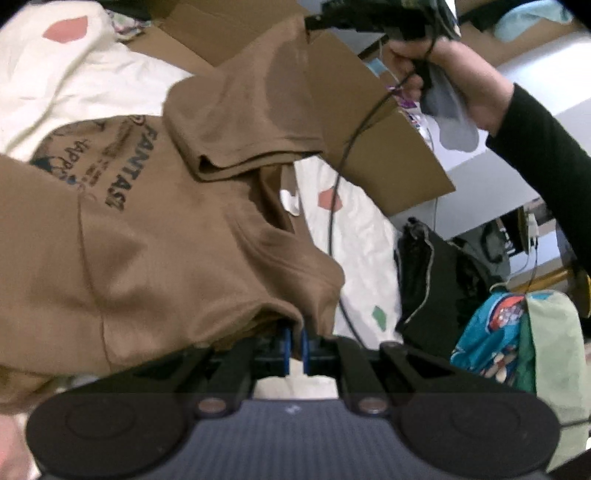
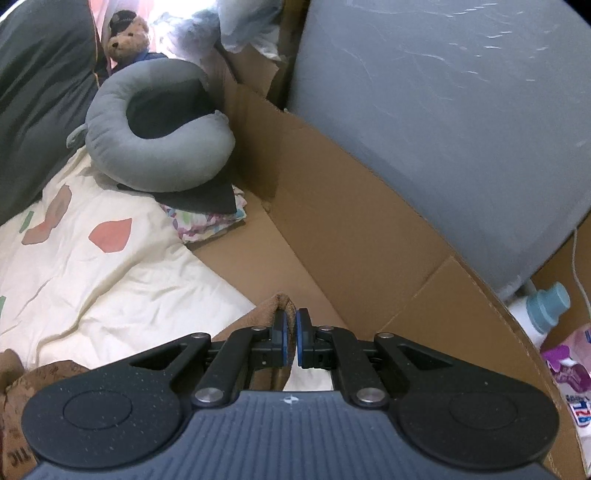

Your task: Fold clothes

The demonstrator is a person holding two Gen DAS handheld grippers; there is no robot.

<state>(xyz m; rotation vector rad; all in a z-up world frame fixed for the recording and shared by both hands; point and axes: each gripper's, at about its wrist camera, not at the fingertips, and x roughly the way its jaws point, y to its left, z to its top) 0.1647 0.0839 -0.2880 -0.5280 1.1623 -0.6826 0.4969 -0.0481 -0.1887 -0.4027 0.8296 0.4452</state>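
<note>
A brown T-shirt (image 1: 155, 240) with dark printed lettering is held up over a cream bedsheet (image 1: 74, 85). My left gripper (image 1: 294, 334) is shut on a bunched edge of the shirt, whose fabric drapes over its blue pads. The right gripper (image 1: 314, 23), gripped by a person's hand (image 1: 436, 70) in a black sleeve, lifts another part of the shirt at the top, so a sleeve hangs folded below it. In the right wrist view my right gripper (image 2: 291, 325) is shut on a fold of the brown T-shirt (image 2: 282, 304). More of the shirt trails at the lower left.
An opened cardboard box (image 2: 332, 229) lies on the bed beside the cream bedsheet (image 2: 92, 266). A grey neck pillow (image 2: 155, 129) and a teddy bear (image 2: 127, 35) sit at the far end. Dark clothes (image 1: 436, 280) and a blue patterned garment (image 1: 491, 339) lie at the right. A black cable (image 1: 334, 206) hangs down.
</note>
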